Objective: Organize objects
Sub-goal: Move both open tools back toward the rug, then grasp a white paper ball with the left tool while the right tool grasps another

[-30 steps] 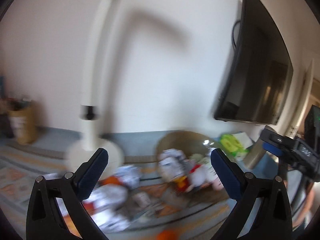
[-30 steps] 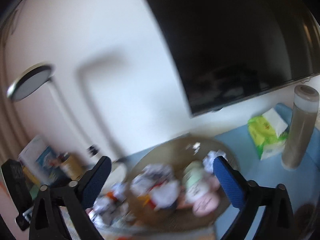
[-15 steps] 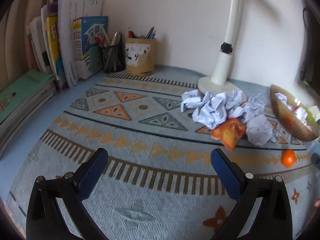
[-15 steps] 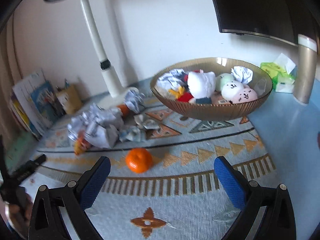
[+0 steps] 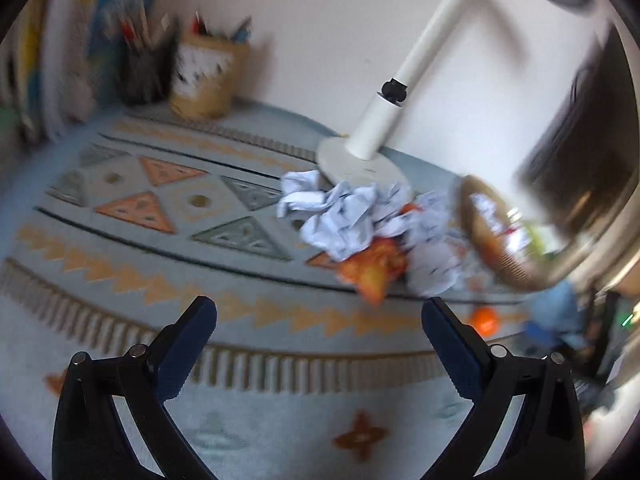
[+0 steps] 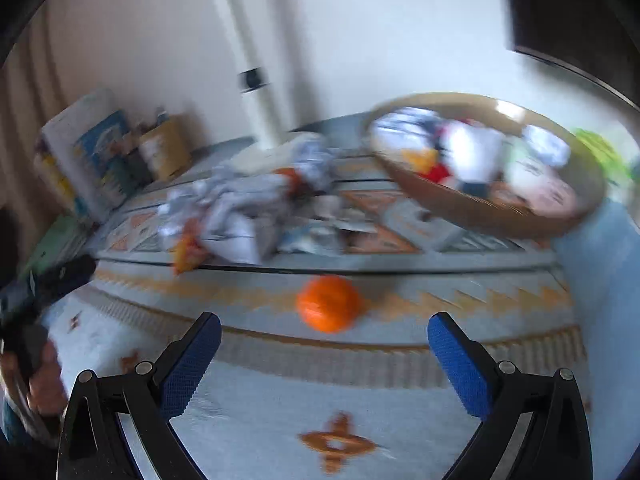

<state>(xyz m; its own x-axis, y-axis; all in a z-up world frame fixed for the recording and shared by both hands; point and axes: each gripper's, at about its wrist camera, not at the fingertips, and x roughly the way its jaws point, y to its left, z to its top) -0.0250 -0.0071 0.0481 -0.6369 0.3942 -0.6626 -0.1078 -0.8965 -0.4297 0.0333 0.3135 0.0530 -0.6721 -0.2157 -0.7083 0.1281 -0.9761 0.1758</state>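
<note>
From the left wrist, the left tool (image 5: 319, 312) hangs with its blue pads spread wide, gripping nothing, above a pale-blue patterned mat (image 5: 132, 264) on the tabletop. A heap of crumpled white paper (image 5: 344, 216) lies at twelve o'clock (all rather blurred), against a white lamp base (image 5: 362, 164).

From the right wrist, the right tool (image 6: 324, 330) is likewise spread and empty; a round orange fruit (image 6: 329, 303) sits at twelve o'clock, a brown ribbed bowl (image 6: 500, 216) of soft toys at two o'clock.
</note>
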